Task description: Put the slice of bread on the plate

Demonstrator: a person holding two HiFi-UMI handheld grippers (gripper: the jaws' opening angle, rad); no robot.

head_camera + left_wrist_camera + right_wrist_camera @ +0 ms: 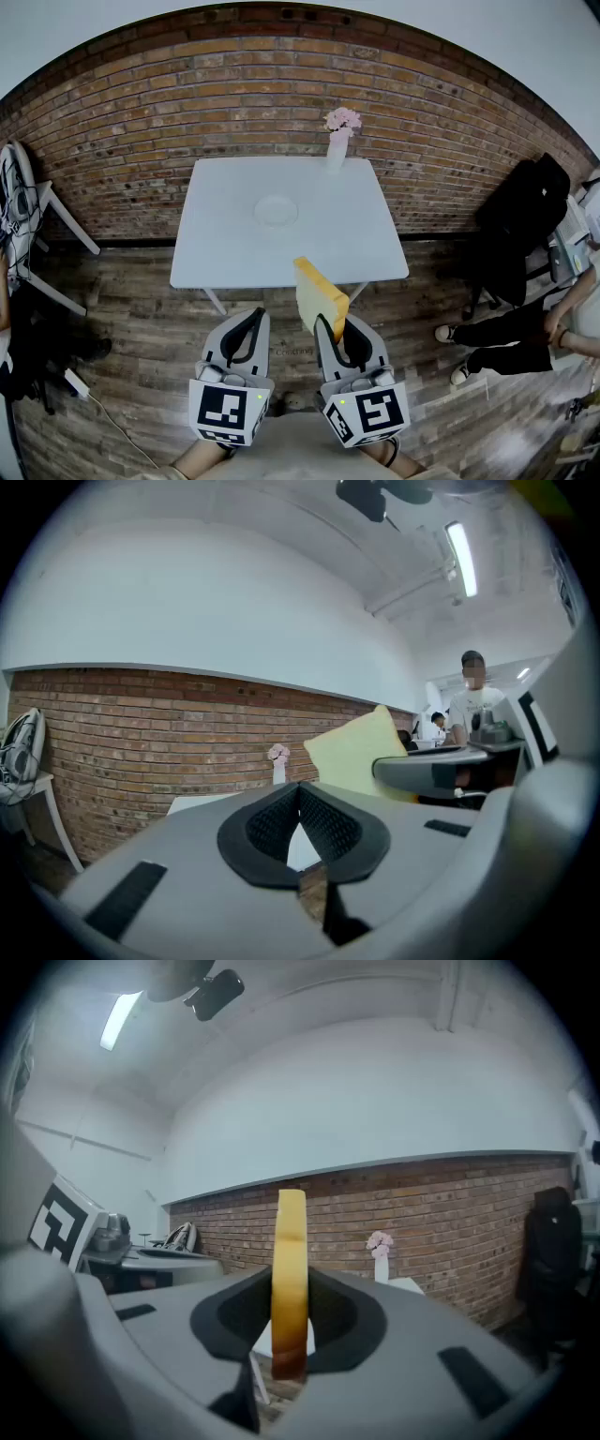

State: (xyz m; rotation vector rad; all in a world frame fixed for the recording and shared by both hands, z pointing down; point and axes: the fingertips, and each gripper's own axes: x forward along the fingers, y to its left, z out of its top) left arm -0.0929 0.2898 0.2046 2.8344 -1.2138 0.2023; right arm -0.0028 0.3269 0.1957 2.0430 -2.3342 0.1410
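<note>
Currently gripping the slice of bread [290, 1269] with the right gripper [336, 328], jaws narrowed onto its two flat faces, pads pressing on it. Standing on edge, upright between the jaws, browner crust at the bottom, paler top poking up past the jaw tips. Seen from the head view as a yellow slab tilting away to the left of the gripper. Held in the air over the wooden floor [141, 328], short of the near edge of the white table [225, 253], not touching it. Well apart from the plate [276, 210]: white, round, about mid-table. Left gripper [255, 317] just beside the right one, at roughly the same level, jaw tips pressed together, holding no object. White vase with pink flowers [339, 136] at the far table edge, close to the brick wall [187, 103]. Seated person [525, 328] at the far right of the head view, legs stretched toward the table. White chair [56, 211] with a bag on it at the far left.
</note>
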